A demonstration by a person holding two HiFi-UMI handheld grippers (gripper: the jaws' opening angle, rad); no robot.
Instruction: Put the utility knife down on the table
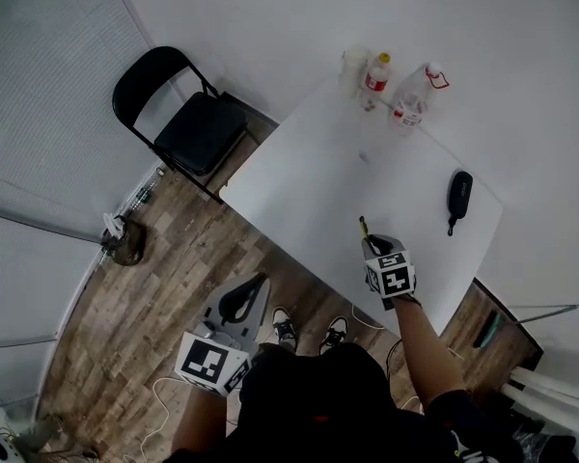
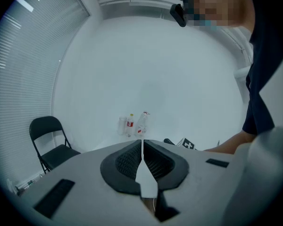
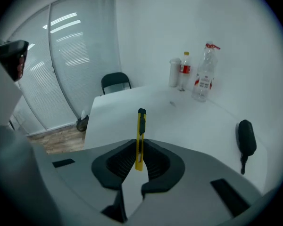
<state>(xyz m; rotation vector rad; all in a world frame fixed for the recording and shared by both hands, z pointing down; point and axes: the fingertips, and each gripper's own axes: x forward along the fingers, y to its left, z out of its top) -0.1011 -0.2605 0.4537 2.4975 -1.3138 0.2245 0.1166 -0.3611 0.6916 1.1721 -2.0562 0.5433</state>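
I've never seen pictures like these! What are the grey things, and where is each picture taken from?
A person holds a two-jaw pincher, a hand-held gripper, in each hand. One picture comes from a camera on the person's head, looking down. The other two come from cameras riding on the grippers. The right hand-held gripper pinches a yellow utility knife over the white table. The left hand-held gripper is shut on nothing. On the table: a big bottle, a small bottle, a pale cup and a black case.
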